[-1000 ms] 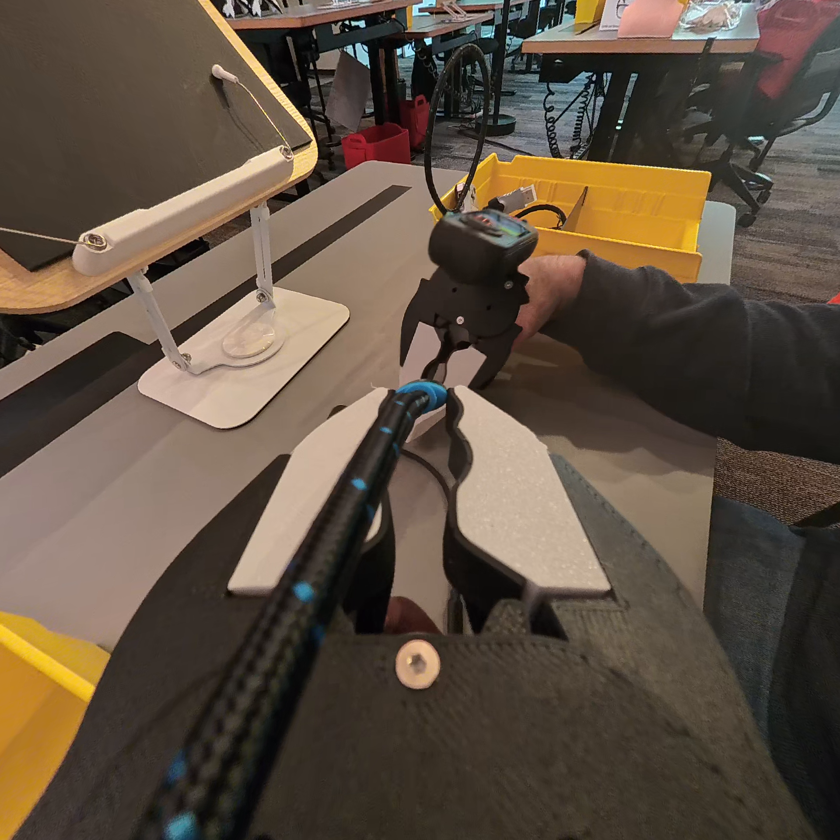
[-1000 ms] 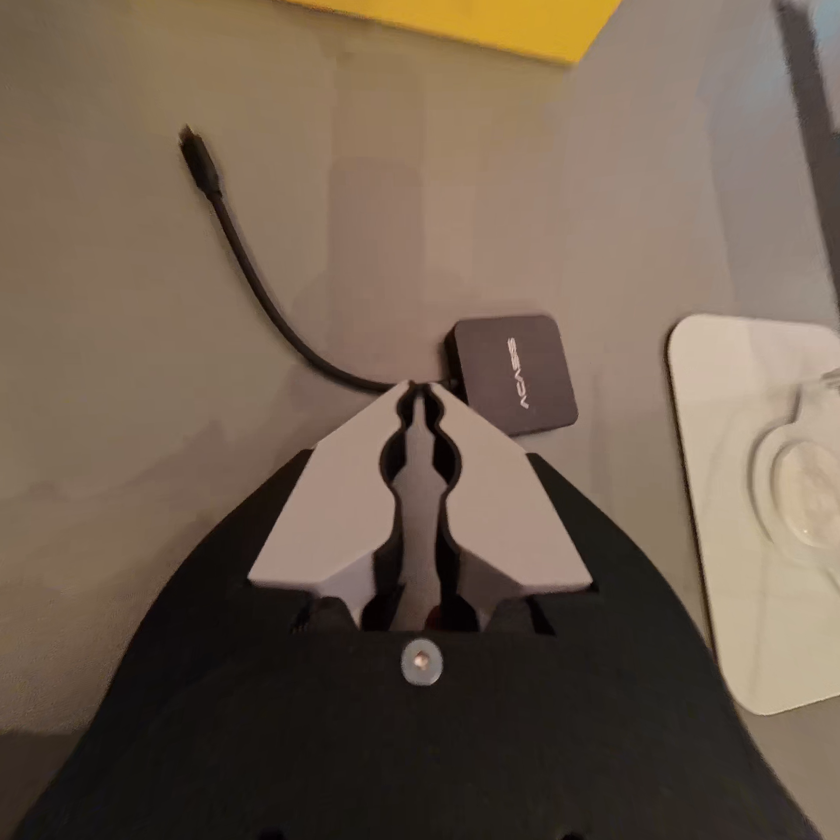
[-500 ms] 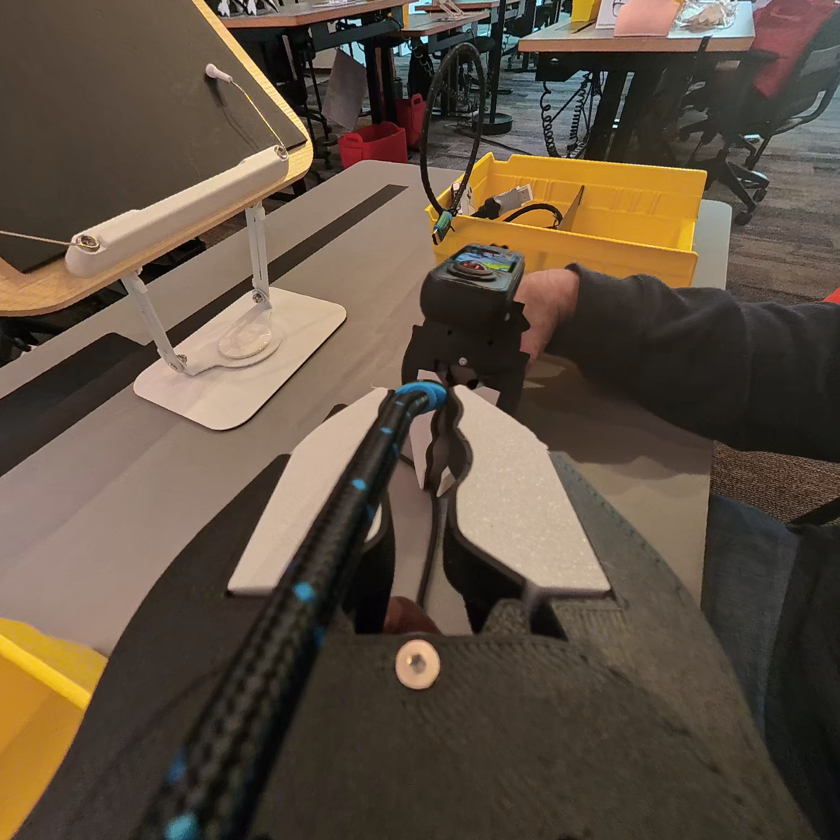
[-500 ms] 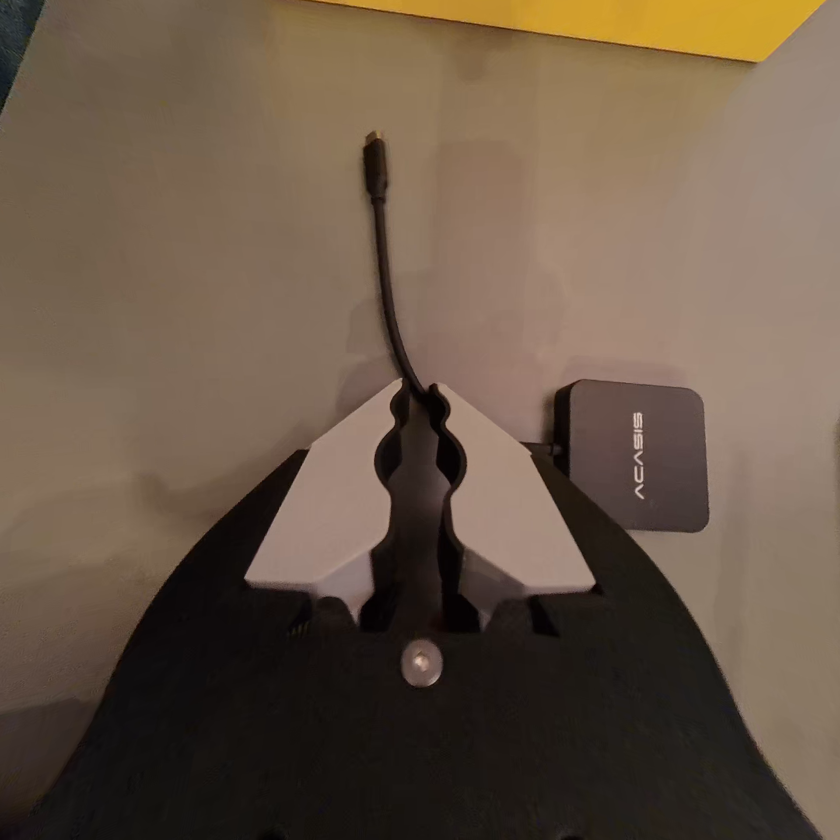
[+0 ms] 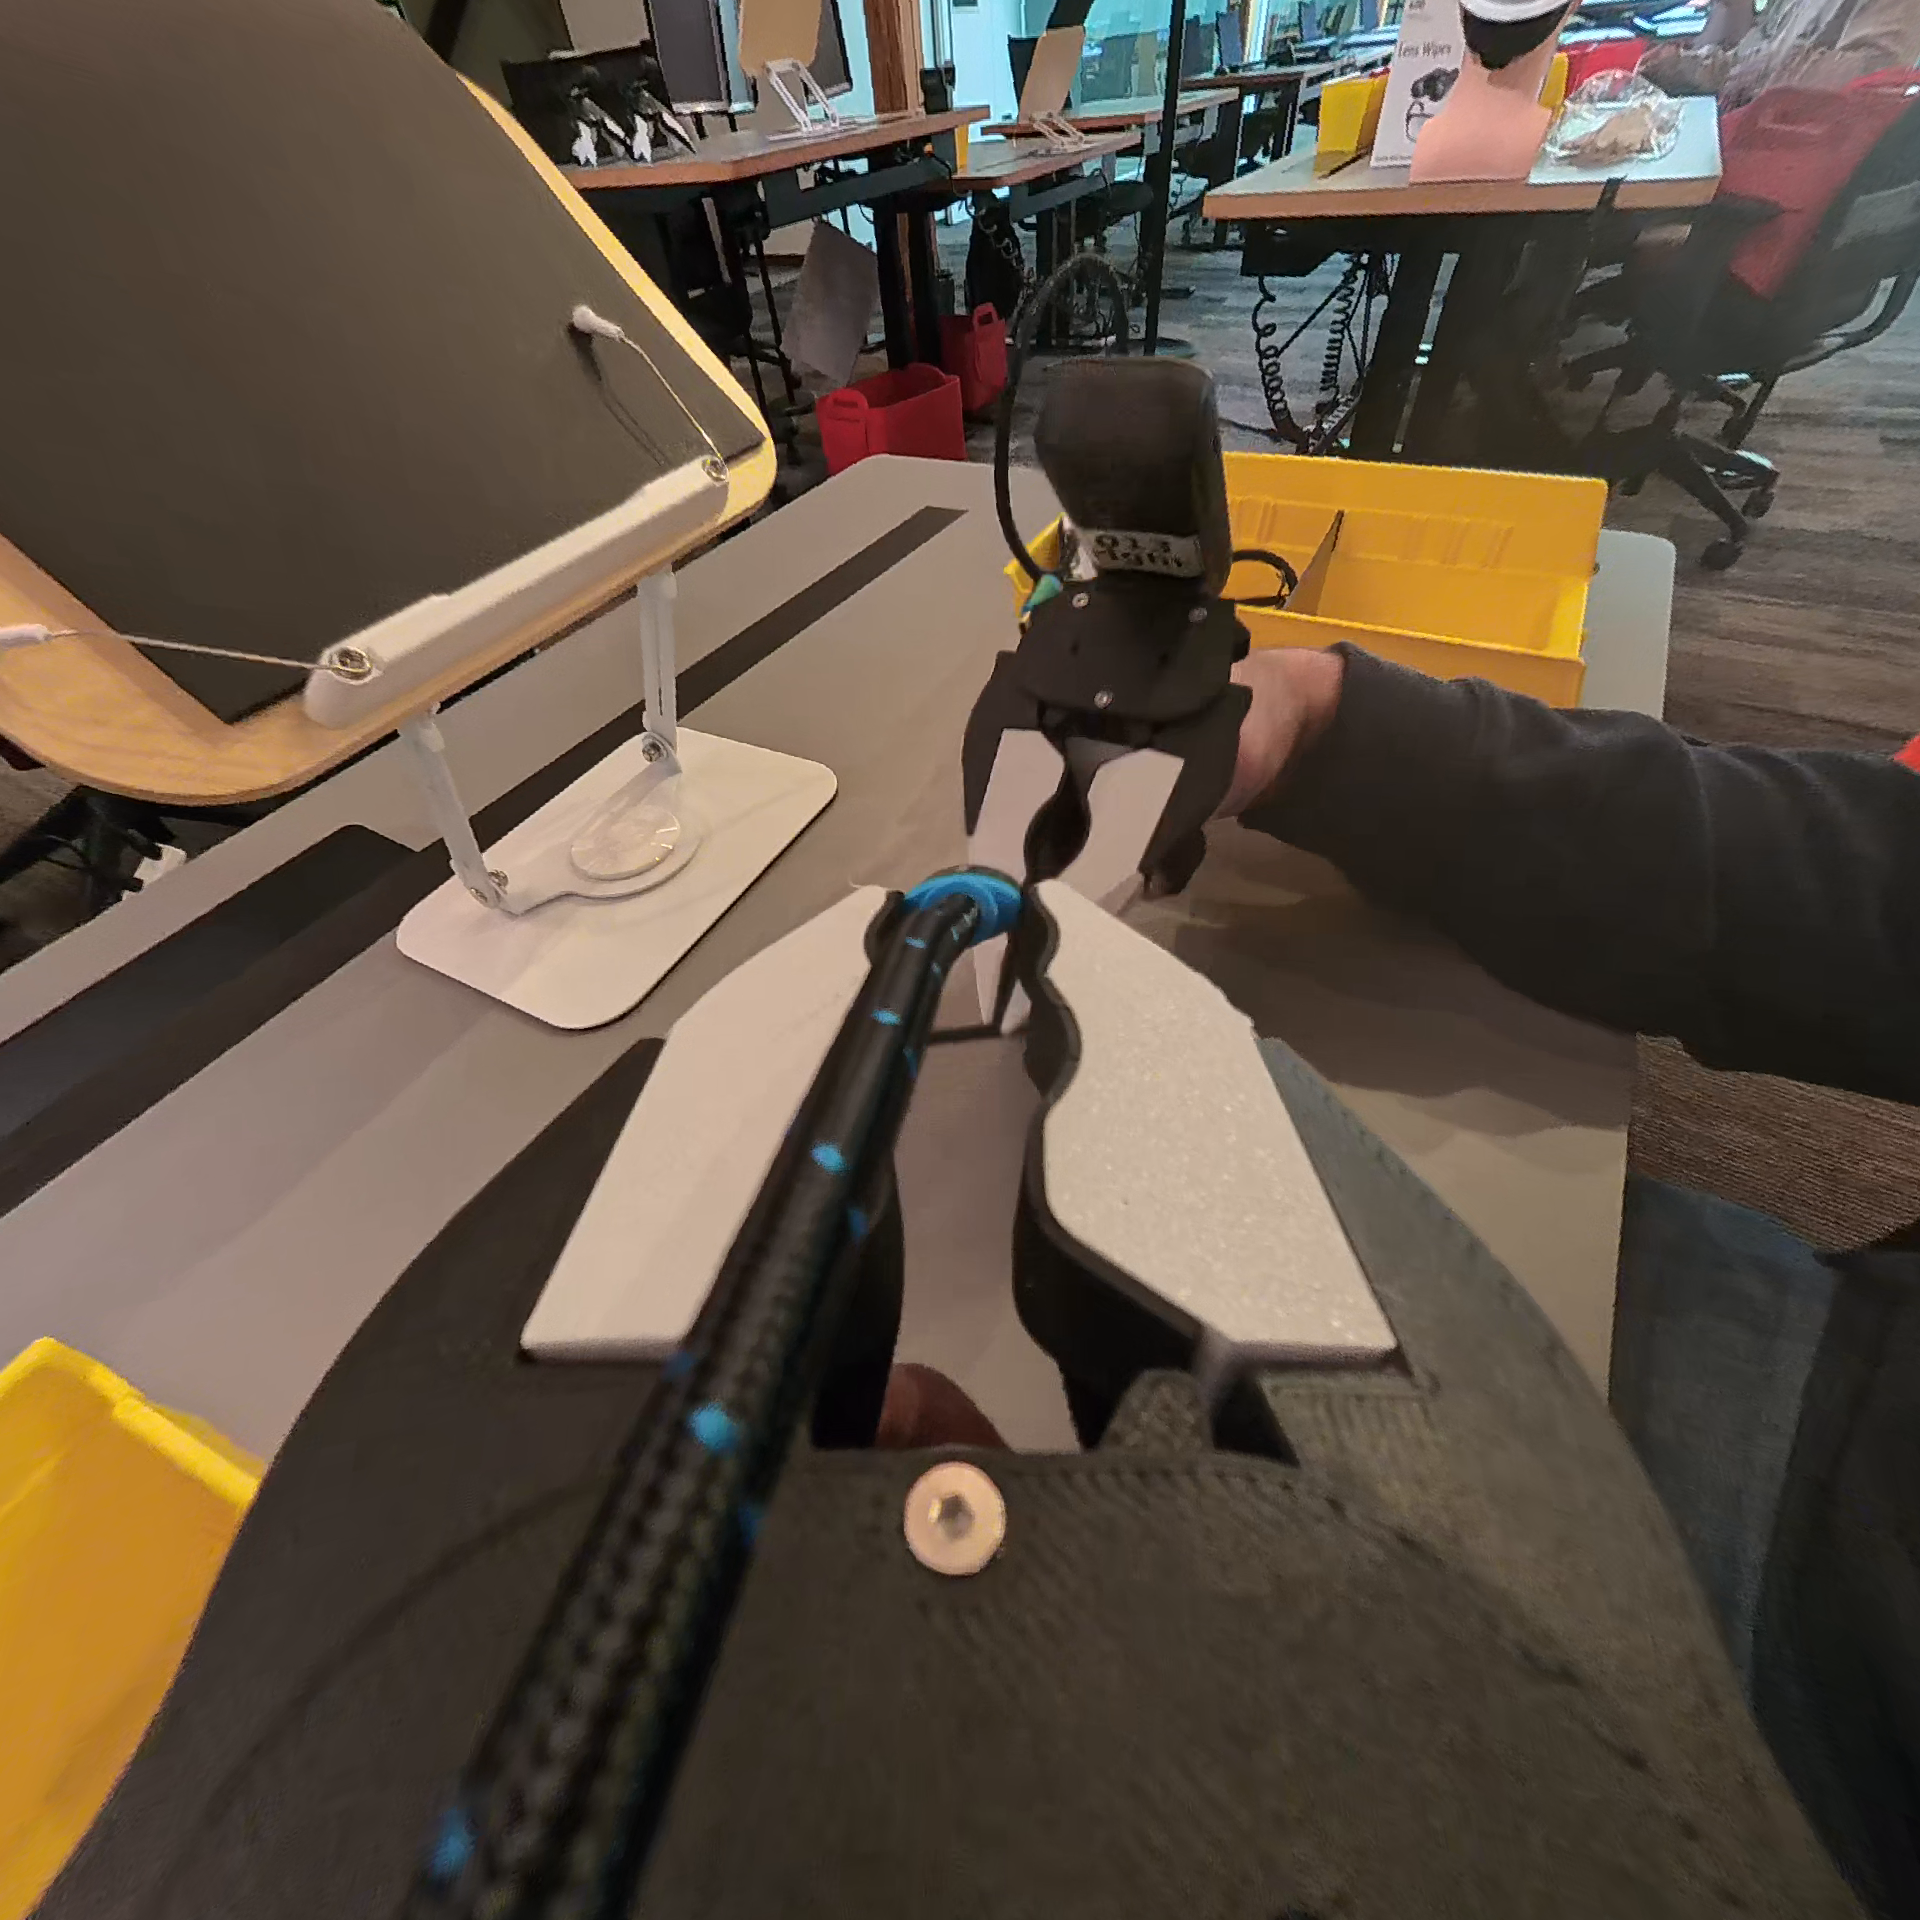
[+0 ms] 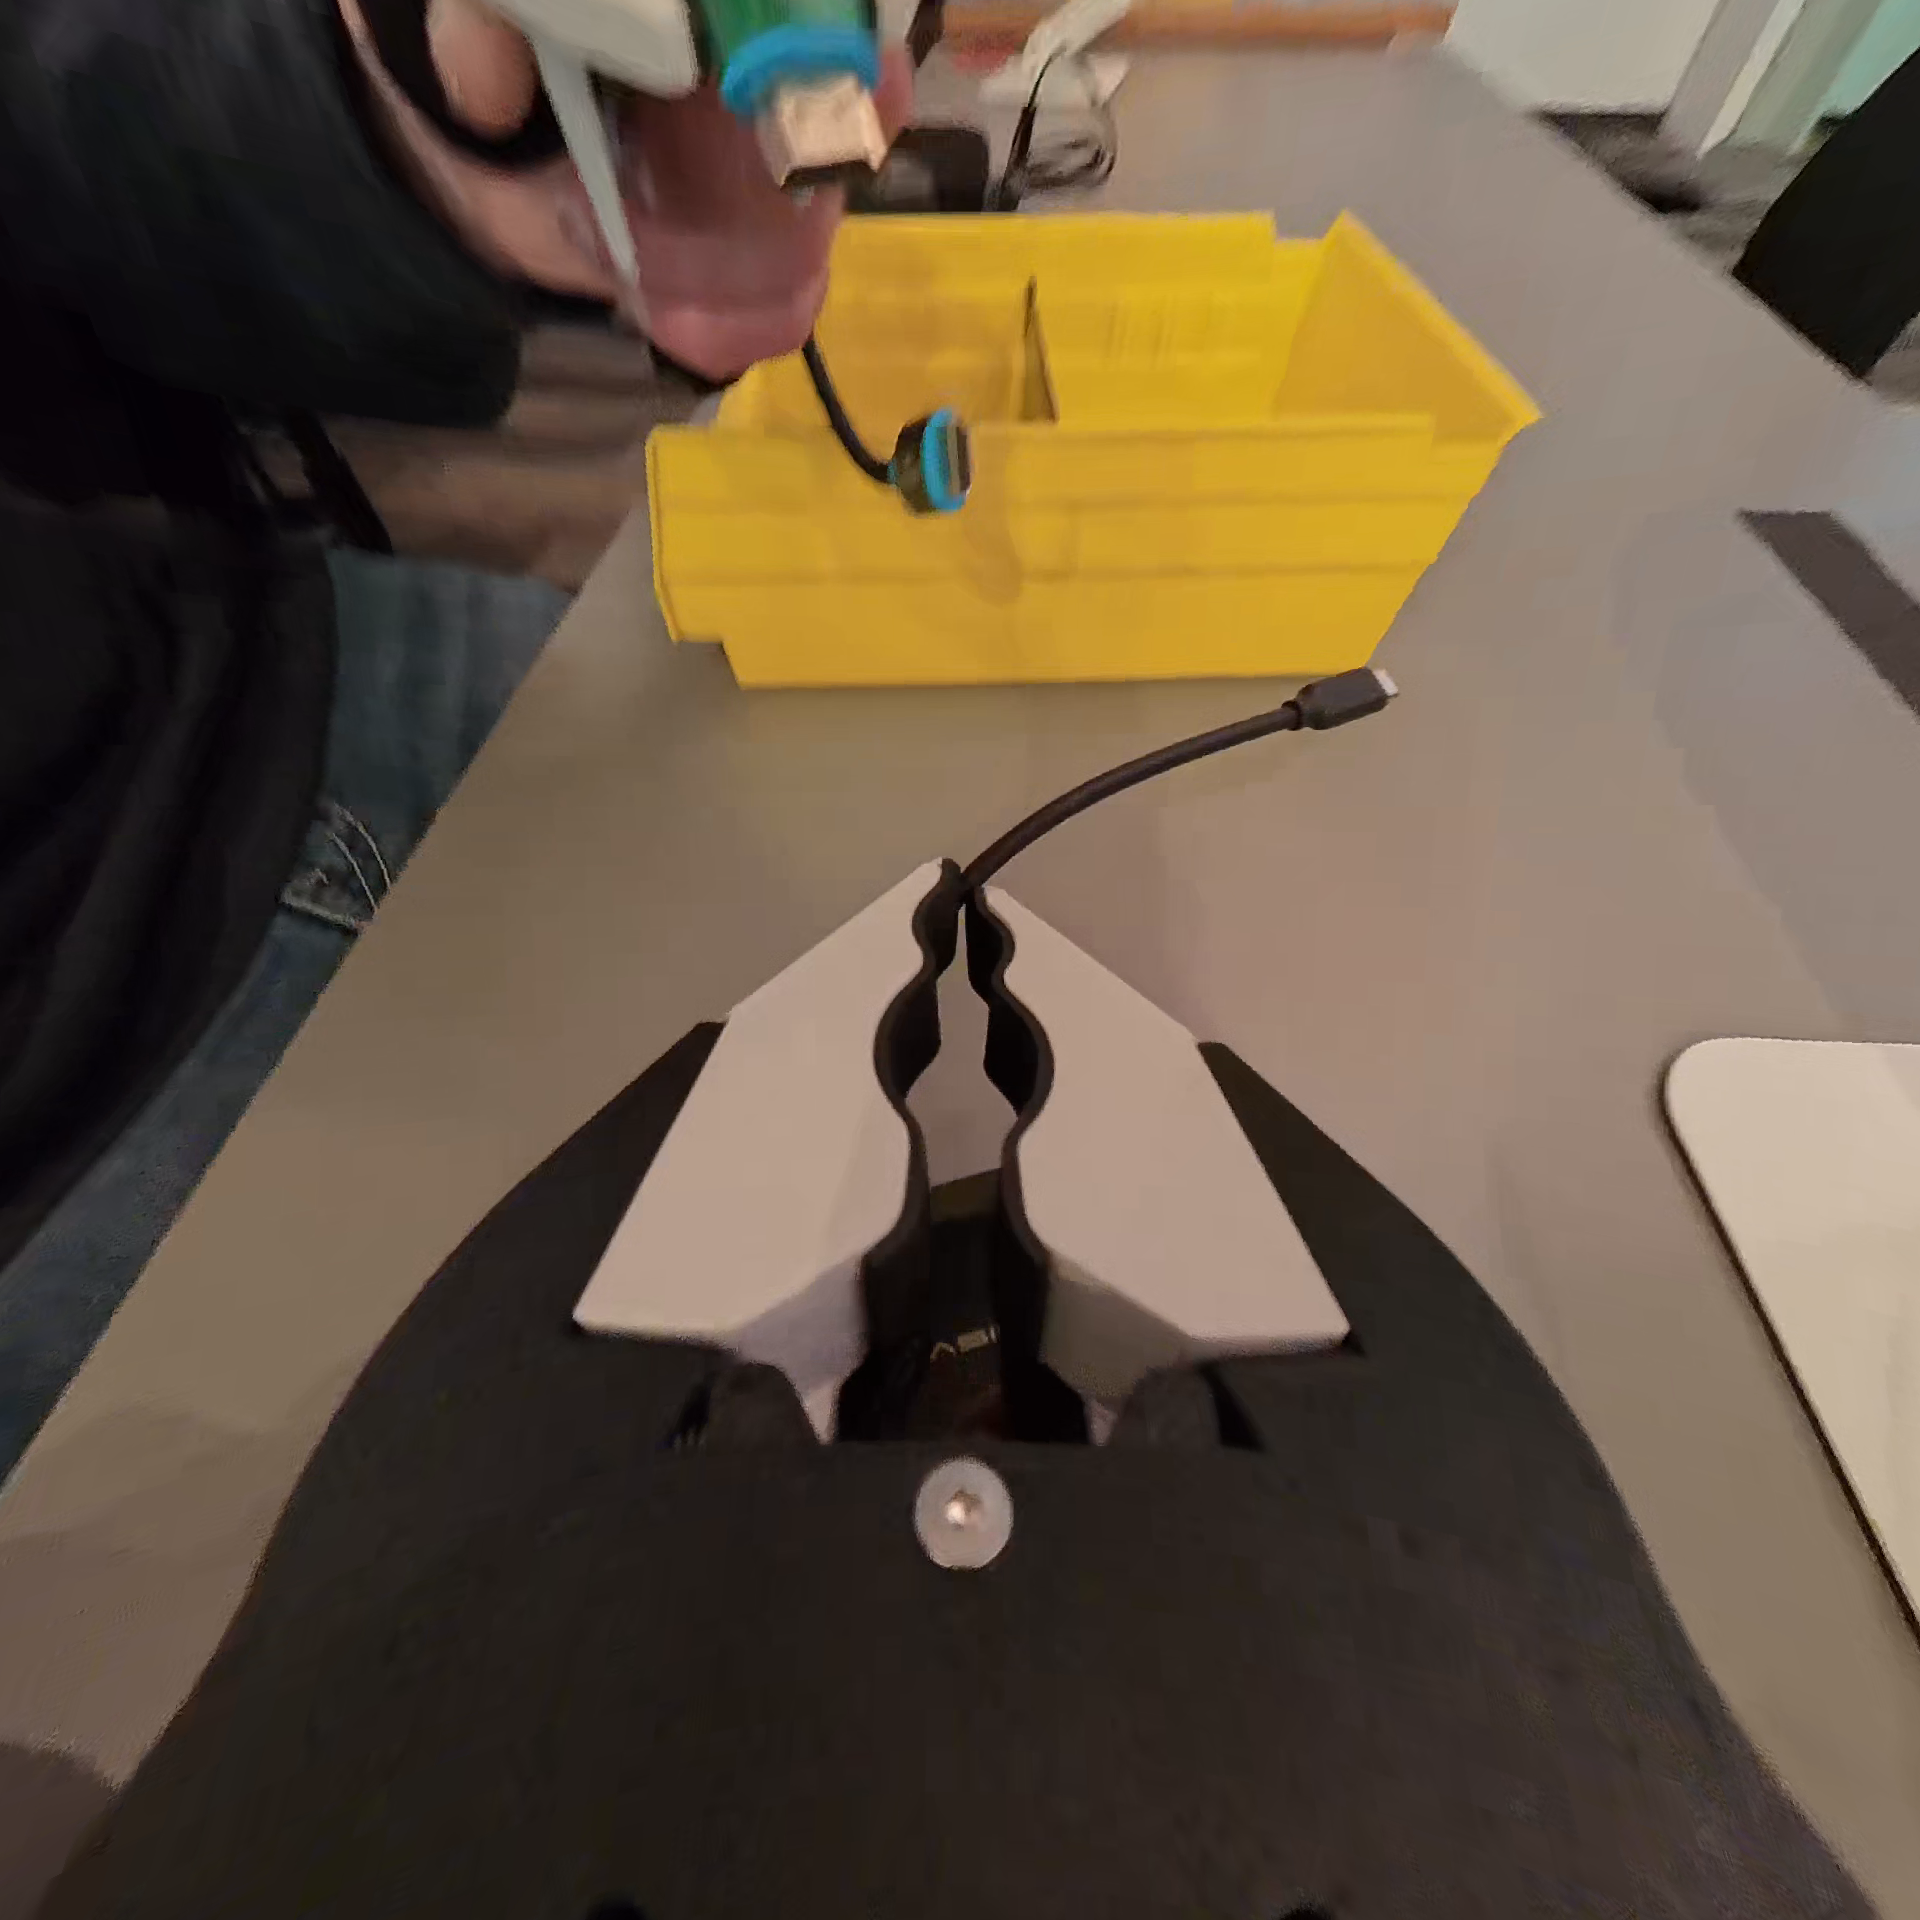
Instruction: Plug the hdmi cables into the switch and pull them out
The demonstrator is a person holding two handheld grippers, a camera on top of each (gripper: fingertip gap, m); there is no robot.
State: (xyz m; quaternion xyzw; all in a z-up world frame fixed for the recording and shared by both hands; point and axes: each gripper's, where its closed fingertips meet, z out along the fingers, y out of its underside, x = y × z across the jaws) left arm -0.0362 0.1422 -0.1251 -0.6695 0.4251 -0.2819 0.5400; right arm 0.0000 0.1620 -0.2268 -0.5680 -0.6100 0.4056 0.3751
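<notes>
The left hand-held gripper [image 5: 977, 914] is closed on the HDMI cable [image 5: 790, 1226] just behind its blue-collared plug [image 5: 961, 902]; the braided black and blue cord runs back over the gripper body toward the camera. From the right wrist view the same plug [image 6: 821, 135] shows its metal tip bare and pointing down toward the surface [image 6: 1558, 935], plugged into nothing. The right hand-held gripper [image 6: 956, 883] is closed on the thin black lead [image 6: 1132, 774] of the switch, pinching it at the fingertips, with the small free connector arcing out toward the yellow bin [image 6: 1091, 540]. A second blue-ringed plug [image 6: 935, 462] hangs in front of that bin. The change over the last second is large: 1.0 s ago the right gripper looked straight down on the switch lying flat on the surface beside its tips, and 0.5 s ago the switch sat just to the right of them; now the view is tilted forward and the switch is no longer on the surface ahead. Only a dark shape [image 6: 961, 1340] shows deep between the jaws, probably the switch body dangling from its lead, though that cannot be confirmed. In the left wrist view the right gripper [image 5: 1049, 883] has turned from camera-up to fingers-down, almost touching the left tips. That suggests the switch has been lifted by its lead to meet the plug. Insertion has not begun, and a dangling switch would give a loose target for the port.
</notes>
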